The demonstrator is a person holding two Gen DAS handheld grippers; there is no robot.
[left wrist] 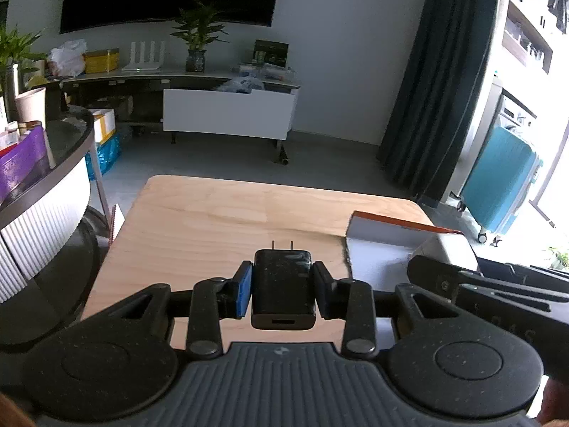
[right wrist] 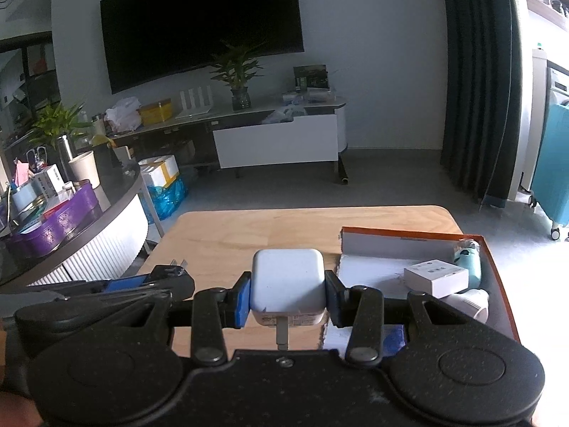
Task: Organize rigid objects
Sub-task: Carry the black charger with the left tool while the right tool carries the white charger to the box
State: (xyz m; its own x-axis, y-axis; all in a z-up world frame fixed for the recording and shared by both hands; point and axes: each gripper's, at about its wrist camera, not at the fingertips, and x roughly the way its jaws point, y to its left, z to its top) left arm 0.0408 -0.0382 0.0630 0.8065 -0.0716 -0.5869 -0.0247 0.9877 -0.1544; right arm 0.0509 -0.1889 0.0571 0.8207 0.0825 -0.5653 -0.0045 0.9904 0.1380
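My left gripper (left wrist: 282, 288) is shut on a black plug charger (left wrist: 283, 284), whose two prongs point away over the wooden table (left wrist: 213, 220). My right gripper (right wrist: 287, 286) is shut on a white plug charger (right wrist: 288, 281), its prong turned toward the camera. An orange-rimmed white box (right wrist: 373, 245) lies on the table's right side and holds a small white carton (right wrist: 435, 275), a teal object (right wrist: 467, 258) and a white round item (right wrist: 469, 304). In the right wrist view the left gripper (right wrist: 170, 274) sits at the left; the right gripper's body (left wrist: 480, 281) appears beside the box (left wrist: 384, 238).
A round dark-topped table (right wrist: 106, 195) with a purple tray (right wrist: 64, 222) and a paper cup (right wrist: 85, 167) stands to the left. A TV bench (left wrist: 227, 110) with plants lines the far wall. Dark curtain (left wrist: 434, 89) and a teal suitcase (left wrist: 498, 185) stand at the right.
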